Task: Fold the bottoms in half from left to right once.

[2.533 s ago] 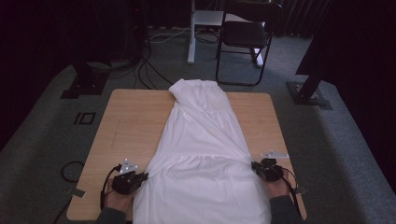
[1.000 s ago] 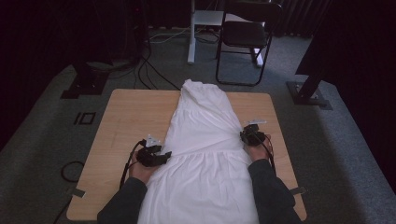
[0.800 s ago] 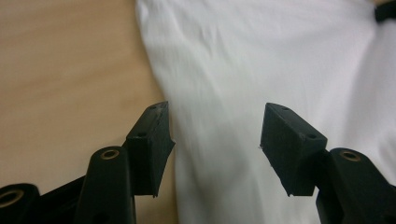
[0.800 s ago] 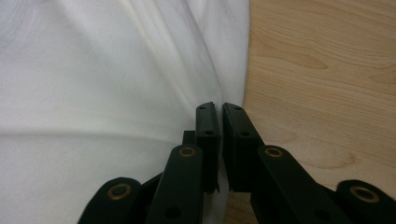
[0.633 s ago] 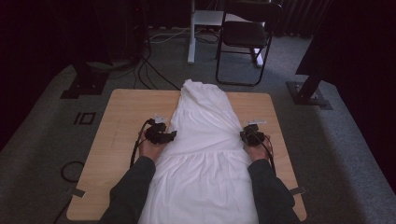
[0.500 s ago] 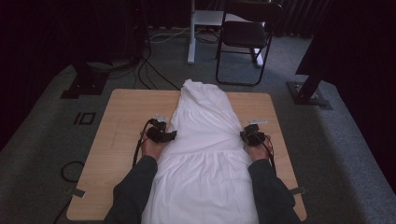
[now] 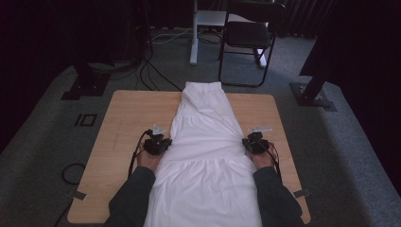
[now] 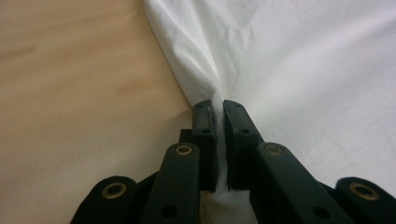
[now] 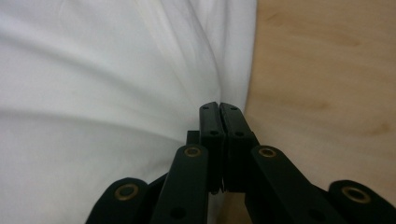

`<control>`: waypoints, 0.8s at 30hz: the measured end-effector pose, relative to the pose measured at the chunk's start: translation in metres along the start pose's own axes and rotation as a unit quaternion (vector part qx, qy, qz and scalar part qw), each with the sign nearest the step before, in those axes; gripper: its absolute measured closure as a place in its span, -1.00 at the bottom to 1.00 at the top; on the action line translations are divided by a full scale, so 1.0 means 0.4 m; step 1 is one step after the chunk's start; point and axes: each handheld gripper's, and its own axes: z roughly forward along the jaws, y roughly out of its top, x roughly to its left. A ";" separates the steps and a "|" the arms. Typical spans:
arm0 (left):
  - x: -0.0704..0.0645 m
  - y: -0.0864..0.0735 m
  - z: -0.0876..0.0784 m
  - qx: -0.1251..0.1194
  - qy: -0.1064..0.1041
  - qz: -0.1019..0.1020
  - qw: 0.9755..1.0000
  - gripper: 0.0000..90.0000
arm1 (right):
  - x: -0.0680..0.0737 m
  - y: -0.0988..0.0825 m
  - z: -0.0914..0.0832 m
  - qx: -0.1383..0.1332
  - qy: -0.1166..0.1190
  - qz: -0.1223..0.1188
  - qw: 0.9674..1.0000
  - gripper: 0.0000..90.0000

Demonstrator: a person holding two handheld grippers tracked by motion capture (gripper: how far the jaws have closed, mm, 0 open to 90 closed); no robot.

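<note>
A long white garment (image 7: 205,142) lies flat down the middle of the wooden table (image 7: 132,113), narrow end far from me. My left gripper (image 7: 166,143) sits at its left edge about halfway along. Its jaws have just closed, and in the left gripper view they (image 8: 217,109) pinch a fold of the white cloth (image 8: 303,70). My right gripper (image 7: 247,142) sits at the opposite edge. Its jaws have closed the last bit too, and they (image 9: 219,108) are shut on the cloth's (image 9: 93,70) rim beside bare wood.
Bare table wood (image 8: 70,93) lies on both sides of the garment. Beyond the far edge stand a black chair (image 7: 250,38) and a white post (image 7: 194,33). Cables (image 7: 151,71) and dark stand bases (image 7: 87,85) lie on the grey carpet.
Both hands have left the garment's near hem and gone forward to its middle. Over the last second the left gripper shifted along the left edge; the right has stayed put.
</note>
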 end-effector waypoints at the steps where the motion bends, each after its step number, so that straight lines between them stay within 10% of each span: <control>1: -0.003 -0.013 -0.015 0.002 -0.001 0.005 1.000 0.88 | 0.010 -0.013 -0.011 0.000 0.005 -0.007 1.000 0.96; 11: -0.078 -0.164 -0.151 -0.012 -0.016 -0.002 1.000 0.85 | 0.123 -0.160 -0.144 -0.005 0.037 -0.046 0.998 0.95; 15: -0.113 -0.189 -0.182 -0.001 -0.011 0.026 1.000 0.82 | 0.144 -0.194 -0.184 0.008 0.051 -0.048 0.998 0.94; 19: -0.114 -0.186 -0.178 -0.001 -0.002 0.026 1.000 0.63 | 0.140 -0.188 -0.196 0.027 0.072 -0.053 0.996 0.41; 24: -0.123 -0.183 -0.170 -0.007 0.005 0.033 0.999 0.47 | 0.147 -0.089 -0.192 -0.025 0.072 -0.069 0.995 0.04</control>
